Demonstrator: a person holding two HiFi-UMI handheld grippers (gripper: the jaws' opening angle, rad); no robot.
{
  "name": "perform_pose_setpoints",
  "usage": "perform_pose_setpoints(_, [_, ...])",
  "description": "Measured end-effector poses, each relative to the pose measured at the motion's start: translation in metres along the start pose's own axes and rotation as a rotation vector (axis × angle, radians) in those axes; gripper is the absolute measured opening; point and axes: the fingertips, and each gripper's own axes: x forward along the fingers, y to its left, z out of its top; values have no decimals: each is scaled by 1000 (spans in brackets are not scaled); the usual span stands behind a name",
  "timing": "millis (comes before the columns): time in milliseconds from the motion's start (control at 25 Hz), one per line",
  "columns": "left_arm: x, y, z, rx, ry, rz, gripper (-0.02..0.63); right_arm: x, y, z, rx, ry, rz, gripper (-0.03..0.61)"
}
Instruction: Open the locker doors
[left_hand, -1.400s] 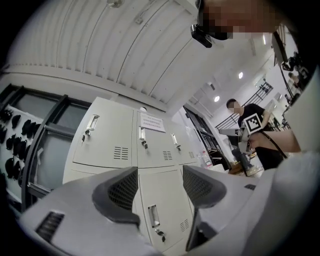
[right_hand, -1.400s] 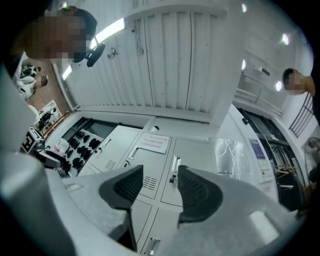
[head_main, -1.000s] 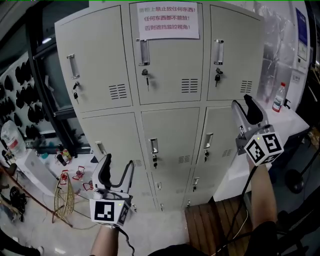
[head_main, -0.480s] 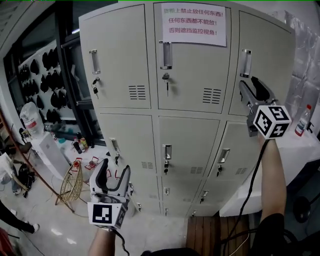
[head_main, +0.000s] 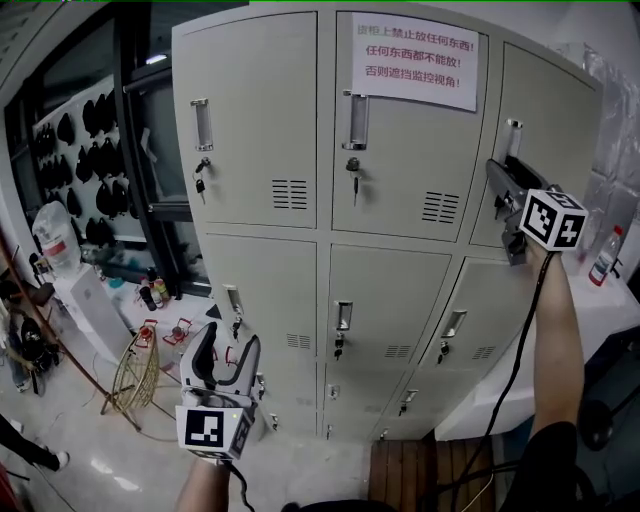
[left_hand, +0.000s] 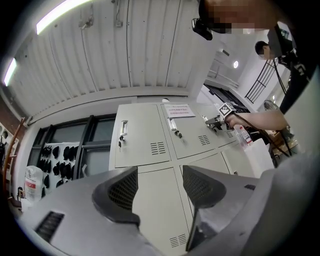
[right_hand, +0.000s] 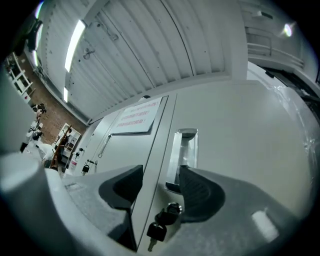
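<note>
Head view: nine locker doors (head_main: 260, 120), all shut; left claw (head_main: 228, 350) spread; right claw (head_main: 503, 172) spread at top-right handle (head_main: 513, 130).

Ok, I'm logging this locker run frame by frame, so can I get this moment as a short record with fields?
locker doors: all in view closed
keys: hanging in the locks
left gripper: open, empty, held low before the lockers
right gripper: open, grips nothing, jaws up at the handle of the top right door
notice: on the top middle door
</note>
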Motion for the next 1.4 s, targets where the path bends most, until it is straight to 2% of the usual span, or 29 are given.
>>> perform_pose_setpoints(400, [13,28,-30,-50,-9,-33,278,0,6,3,47,51,50,221])
perform_pose_setpoints(600, [31,18,-36,-82,-18,-115,278,-28,15,16,9,38,67,221])
perform_pose_setpoints(800, [56,-11,-41,-128,-40,-230,278,-75,20,31,2,29,56,221])
perform_pose_setpoints(1000, [77,-52,-44,-171,-57,-358,278,-126,14,46,-33,24,-19,207])
perform_pose_setpoints(1400, [96,-156,-37,-272,-79,-627,278,-249,-18,53,-73,73,-267,207])
